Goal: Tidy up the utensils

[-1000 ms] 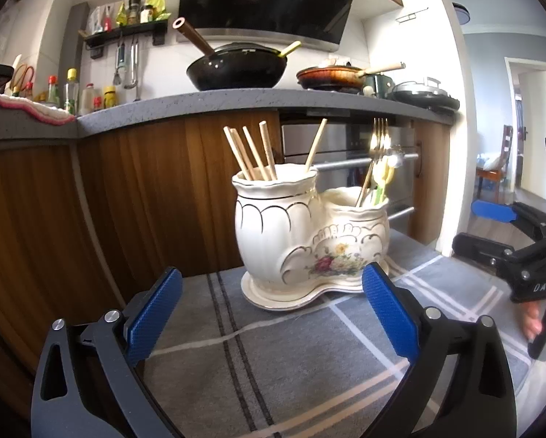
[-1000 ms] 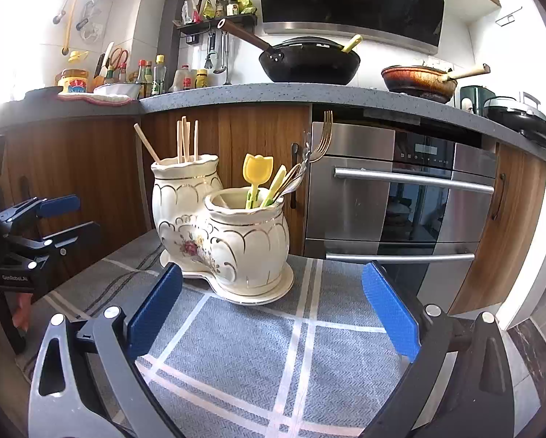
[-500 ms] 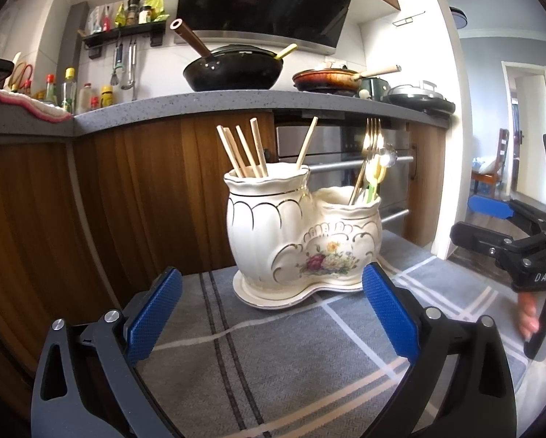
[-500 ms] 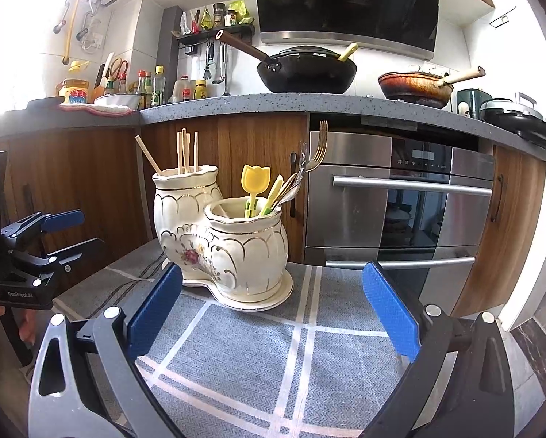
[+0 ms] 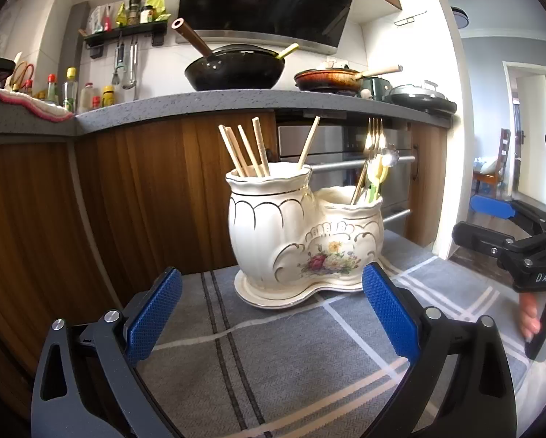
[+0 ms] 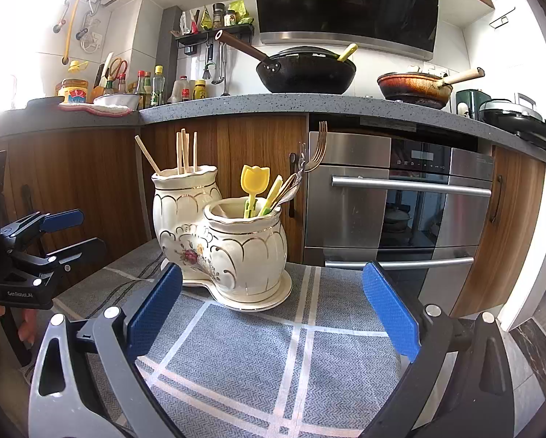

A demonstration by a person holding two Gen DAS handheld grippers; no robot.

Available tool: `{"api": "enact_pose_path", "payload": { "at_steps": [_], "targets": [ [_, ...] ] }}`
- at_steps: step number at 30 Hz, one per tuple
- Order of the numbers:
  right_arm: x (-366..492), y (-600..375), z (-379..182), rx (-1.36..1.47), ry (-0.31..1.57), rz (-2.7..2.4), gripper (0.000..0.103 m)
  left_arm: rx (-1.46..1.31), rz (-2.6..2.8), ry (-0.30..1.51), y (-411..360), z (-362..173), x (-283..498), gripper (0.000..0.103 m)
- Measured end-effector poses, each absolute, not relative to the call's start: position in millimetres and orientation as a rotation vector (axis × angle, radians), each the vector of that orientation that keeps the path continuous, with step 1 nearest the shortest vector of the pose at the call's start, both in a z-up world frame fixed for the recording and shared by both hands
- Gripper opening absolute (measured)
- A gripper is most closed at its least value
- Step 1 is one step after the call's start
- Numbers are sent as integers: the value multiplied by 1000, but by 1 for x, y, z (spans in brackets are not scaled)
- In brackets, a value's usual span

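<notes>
Both grippers, left point(image 5: 271, 308) & right point(image 6: 271, 304), wide open, empty, now closer to holder point(image 5: 302, 230) than 1 s ago; chopsticks point(image 5: 249, 151), fork point(image 6: 318, 146) sorted, task looks done.

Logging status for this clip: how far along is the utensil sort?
Looks sorted: chopsticks stand in the holder's taller pot, fork and yellow utensils in the shorter one. In hand: nothing; left gripper and right gripper are open and empty. Left: no loose utensils on the cloth.
</notes>
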State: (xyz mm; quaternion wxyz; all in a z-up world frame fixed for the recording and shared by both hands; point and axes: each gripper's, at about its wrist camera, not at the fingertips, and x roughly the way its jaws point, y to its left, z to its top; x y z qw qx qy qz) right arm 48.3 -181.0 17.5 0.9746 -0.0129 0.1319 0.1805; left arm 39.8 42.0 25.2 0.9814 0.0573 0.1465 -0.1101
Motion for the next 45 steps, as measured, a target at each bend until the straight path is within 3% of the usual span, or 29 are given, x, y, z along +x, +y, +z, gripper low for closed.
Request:
{"api": "enact_pose_path", "payload": {
  "at_steps": [45],
  "targets": [
    [50, -182, 16, -20, 276, 357, 98, 91, -198, 300, 46, 25, 40, 98]
  ]
}}
